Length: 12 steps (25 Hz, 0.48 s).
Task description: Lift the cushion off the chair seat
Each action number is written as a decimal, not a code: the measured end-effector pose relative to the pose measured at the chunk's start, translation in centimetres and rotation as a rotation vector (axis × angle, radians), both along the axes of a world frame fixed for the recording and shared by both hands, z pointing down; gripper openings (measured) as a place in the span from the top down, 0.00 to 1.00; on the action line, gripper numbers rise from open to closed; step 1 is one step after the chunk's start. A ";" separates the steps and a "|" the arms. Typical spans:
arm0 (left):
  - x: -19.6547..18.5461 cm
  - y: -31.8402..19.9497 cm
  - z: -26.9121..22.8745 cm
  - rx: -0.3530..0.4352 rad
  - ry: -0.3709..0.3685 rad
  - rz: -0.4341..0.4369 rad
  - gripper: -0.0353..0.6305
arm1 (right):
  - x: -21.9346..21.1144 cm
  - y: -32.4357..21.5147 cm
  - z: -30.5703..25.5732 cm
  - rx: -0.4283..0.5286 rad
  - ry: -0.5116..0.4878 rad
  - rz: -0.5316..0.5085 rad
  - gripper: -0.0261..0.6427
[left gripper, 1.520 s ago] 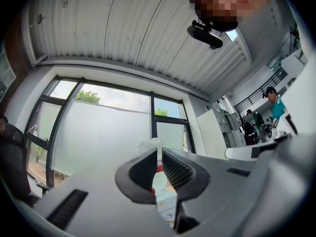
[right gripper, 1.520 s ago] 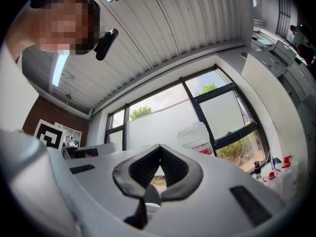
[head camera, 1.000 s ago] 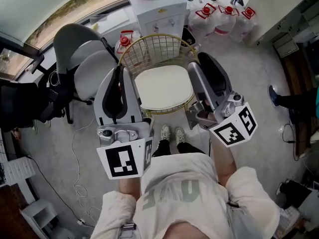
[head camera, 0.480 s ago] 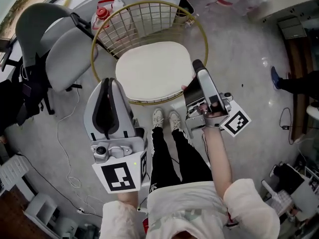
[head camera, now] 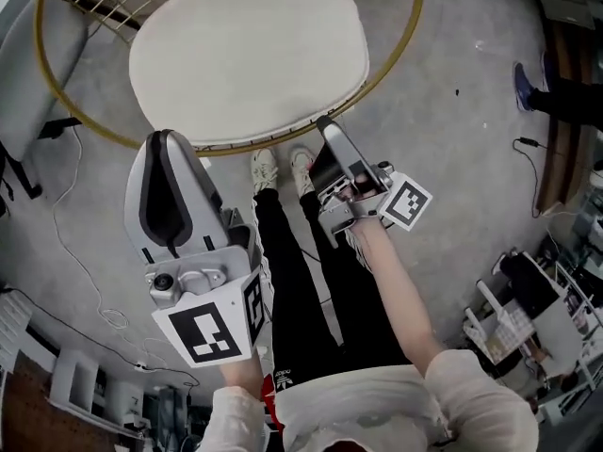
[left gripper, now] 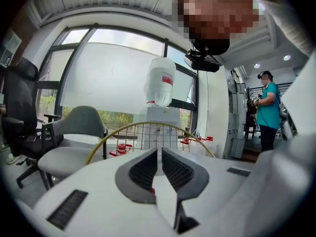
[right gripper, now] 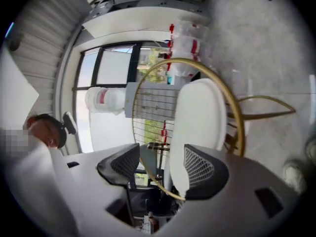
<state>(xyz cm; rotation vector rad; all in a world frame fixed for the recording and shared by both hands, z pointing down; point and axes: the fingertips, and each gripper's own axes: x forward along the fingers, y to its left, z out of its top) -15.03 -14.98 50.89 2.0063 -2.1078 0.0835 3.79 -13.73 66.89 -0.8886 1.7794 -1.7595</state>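
Note:
A white oval cushion (head camera: 250, 55) lies on the seat of a gold wire chair (head camera: 400, 55). My right gripper (head camera: 325, 125) is rolled on its side at the seat's front edge and is open. In the right gripper view the cushion's edge (right gripper: 197, 117) and the gold rim (right gripper: 233, 102) show in the gap of the right gripper (right gripper: 160, 164), and the pads do not press on them. My left gripper (head camera: 162, 141) hangs to the left, just short of the rim, with its jaws shut and nothing between them. From the left gripper (left gripper: 159, 154) the chair's wire back (left gripper: 148, 132) shows ahead.
The person's legs and shoes (head camera: 275, 169) stand between the grippers at the seat's front. A grey office chair (left gripper: 74, 132) is at the left, a water dispenser (left gripper: 160, 88) behind the wire chair. A cable (head camera: 85, 281) trails on the floor. Shelving (head camera: 528, 318) stands at the right.
Both grippers have dropped toward the seat. The right one has rolled onto its side and opened its jaws. The cushion now fills the top of the head view.

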 end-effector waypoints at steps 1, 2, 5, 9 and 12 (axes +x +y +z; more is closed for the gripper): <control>0.1 0.3 0.9 -0.013 0.007 0.002 0.89 | 0.4 0.8 1.8 -0.044 0.007 0.013 0.55; 0.2 0.5 1.7 -0.023 0.011 0.005 0.89 | 0.6 1.5 3.4 -0.076 0.018 0.018 0.55; 0.5 0.7 2.8 -0.044 0.025 0.014 0.89 | 0.7 2.6 6.3 -0.132 0.041 0.009 0.55; 0.7 0.3 2.9 -0.049 0.027 0.029 0.89 | 0.0 2.5 8.4 -0.186 0.043 0.020 0.55; 0.0 -0.2 2.9 -0.042 0.029 0.032 0.89 | -1.4 2.1 9.4 -0.217 0.041 0.014 0.55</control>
